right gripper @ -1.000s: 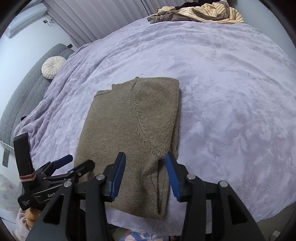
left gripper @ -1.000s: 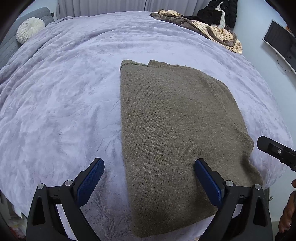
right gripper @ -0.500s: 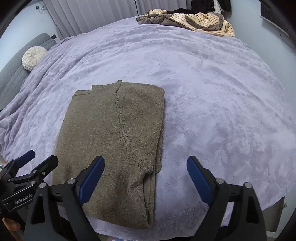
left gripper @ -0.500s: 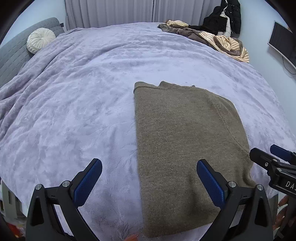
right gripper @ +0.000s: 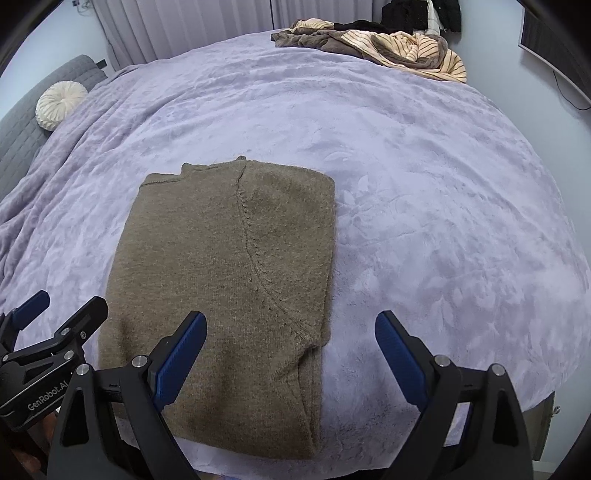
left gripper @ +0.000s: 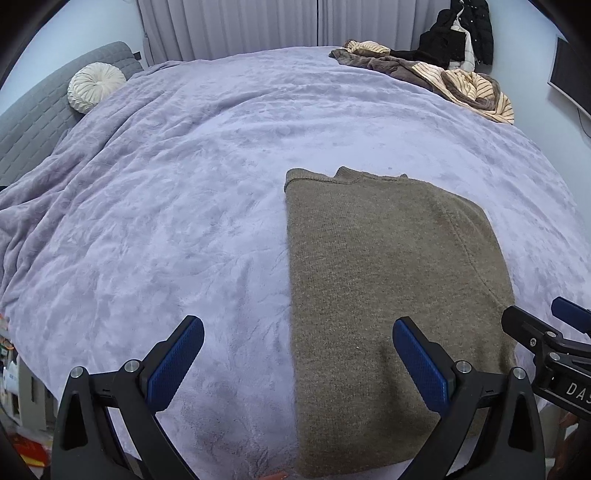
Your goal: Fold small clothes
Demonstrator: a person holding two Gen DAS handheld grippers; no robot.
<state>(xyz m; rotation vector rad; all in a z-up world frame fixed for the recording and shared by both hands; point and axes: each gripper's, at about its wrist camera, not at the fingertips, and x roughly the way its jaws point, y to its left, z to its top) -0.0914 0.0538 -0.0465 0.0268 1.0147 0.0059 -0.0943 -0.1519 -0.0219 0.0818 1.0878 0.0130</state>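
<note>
both wrist views, one moment. a folded olive-brown knit sweater (left gripper: 388, 280) lies flat on a lavender plush blanket (left gripper: 184, 206) covering a bed, close to the blanket's near edge, with its neckline end toward the far edge and its hem end reaching the near edge; in the right wrist view a curved sleeve seam runs down the folded top layer, and the fold forms the straight side nearest the blanket's open middle. the left gripper (left gripper: 297, 363) hangs above the near edge, its blue-padded jaws wide apart and holding nothing; one pad is over bare blanket, the other over the sweater's near part, neither pressing on the cloth. the right gripper (right gripper: 290, 358) likewise stands with its jaws spread wide and empty; one pad is over the sweater's near end, the other over bare blanket beside the folded side. each gripper appears at the rim of the other's view: the right one at the right edge of the left wrist view, the left one at the left edge of the right wrist view. at the blanket's far corner lies a pile of striped and brown clothes (right gripper: 388, 48). a round cream cushion (left gripper: 96, 86) rests against a grey quilted headboard (left gripper: 33, 114) at the blanket's left edge. pale curtains (left gripper: 229, 26) hang beyond the far edge.
</note>
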